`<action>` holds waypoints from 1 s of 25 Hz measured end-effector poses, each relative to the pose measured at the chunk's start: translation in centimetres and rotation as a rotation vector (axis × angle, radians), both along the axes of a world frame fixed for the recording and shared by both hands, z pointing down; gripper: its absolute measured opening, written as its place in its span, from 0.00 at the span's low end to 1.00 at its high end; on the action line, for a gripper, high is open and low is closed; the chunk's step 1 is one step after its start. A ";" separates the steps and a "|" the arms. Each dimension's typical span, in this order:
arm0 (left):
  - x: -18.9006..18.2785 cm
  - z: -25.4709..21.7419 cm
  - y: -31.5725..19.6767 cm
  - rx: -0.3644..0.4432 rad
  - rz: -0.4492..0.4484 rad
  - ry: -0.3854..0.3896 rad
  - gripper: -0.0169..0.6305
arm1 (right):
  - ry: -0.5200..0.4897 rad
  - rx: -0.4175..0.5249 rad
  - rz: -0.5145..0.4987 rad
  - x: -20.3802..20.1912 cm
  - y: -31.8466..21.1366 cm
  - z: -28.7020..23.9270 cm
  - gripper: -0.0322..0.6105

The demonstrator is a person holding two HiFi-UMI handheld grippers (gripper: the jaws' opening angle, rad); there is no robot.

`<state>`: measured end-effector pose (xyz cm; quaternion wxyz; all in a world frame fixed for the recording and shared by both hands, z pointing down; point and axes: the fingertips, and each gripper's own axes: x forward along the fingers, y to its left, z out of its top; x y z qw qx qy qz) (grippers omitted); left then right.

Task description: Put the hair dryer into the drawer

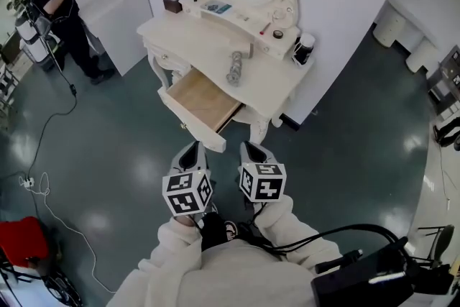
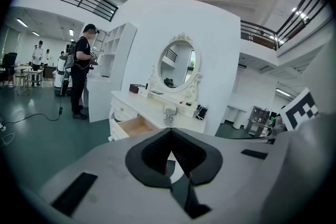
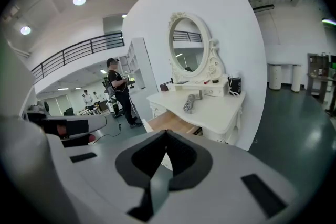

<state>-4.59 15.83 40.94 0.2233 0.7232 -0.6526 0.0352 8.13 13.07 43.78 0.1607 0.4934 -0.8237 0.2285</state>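
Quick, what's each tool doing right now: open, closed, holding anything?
Left tool: closed, holding nothing.
Right tool: closed, holding nothing.

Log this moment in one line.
hair dryer: on table | drawer: open | left gripper: shut, empty | right gripper: shut, empty

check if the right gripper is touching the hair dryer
Apart. In the head view the right gripper hangs well short of the vanity, while the hair dryer lies up on its top.
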 end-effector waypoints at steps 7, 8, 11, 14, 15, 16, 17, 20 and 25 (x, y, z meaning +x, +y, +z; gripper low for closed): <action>0.0 0.9 -1.7 -0.012 0.003 -0.011 0.02 | 0.008 0.017 0.014 0.5 -2.7 0.3 0.15; 0.0 0.8 -2.0 -0.008 0.003 -0.014 0.02 | 0.005 0.018 0.017 0.5 -3.2 0.2 0.15; -0.7 0.3 -3.2 0.004 0.001 -0.025 0.02 | 0.004 0.024 0.018 0.2 -4.5 0.0 0.15; -1.4 0.2 -4.8 0.005 -0.007 -0.022 0.02 | 0.008 0.029 0.014 -0.3 -5.9 0.0 0.15; -1.5 0.2 -5.4 0.004 -0.005 -0.021 0.02 | 0.008 0.029 0.016 -0.5 -6.5 0.0 0.15; -1.6 0.3 -6.1 0.001 0.000 -0.022 0.02 | 0.007 0.027 0.020 -0.6 -7.1 0.1 0.15; -1.7 0.4 -6.8 -0.002 0.007 -0.024 0.02 | 0.006 0.024 0.025 -0.7 -7.8 0.3 0.15; -2.0 0.8 -9.0 -0.015 0.023 -0.029 0.02 | 0.005 0.012 0.037 -1.1 -9.9 0.6 0.15; -2.9 1.2 -13.1 -0.034 0.050 -0.036 0.02 | 0.006 -0.009 0.048 -2.5 -14.0 1.3 0.15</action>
